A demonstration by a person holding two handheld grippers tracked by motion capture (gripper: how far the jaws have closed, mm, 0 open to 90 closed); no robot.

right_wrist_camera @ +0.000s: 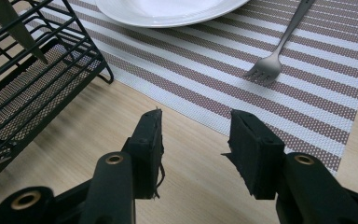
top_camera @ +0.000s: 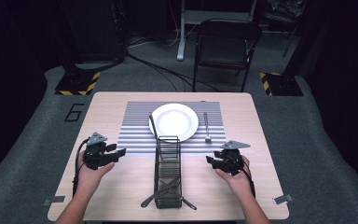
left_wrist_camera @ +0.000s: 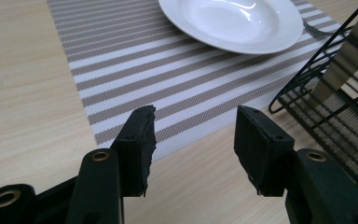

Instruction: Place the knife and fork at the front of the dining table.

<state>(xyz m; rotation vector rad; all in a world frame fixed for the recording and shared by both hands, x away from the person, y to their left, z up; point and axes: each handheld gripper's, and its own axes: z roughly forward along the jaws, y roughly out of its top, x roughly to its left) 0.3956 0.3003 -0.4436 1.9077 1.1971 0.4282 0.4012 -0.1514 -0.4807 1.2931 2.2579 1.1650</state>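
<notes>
At frame centre, a black wire basket (top_camera: 167,170) holds cutlery (top_camera: 161,192); the left gripper (top_camera: 120,152) and right gripper (top_camera: 209,161) gape wide, empty.

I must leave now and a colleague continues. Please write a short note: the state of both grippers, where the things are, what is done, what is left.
Left gripper: open, empty, over bare table left of the wire basket.
Right gripper: open, empty, right of the basket.
Placemat carries the plate.
Done: fork lies right of the plate.
Left, probably: the knife leaning from the basket, and other cutlery lying in it.
</notes>
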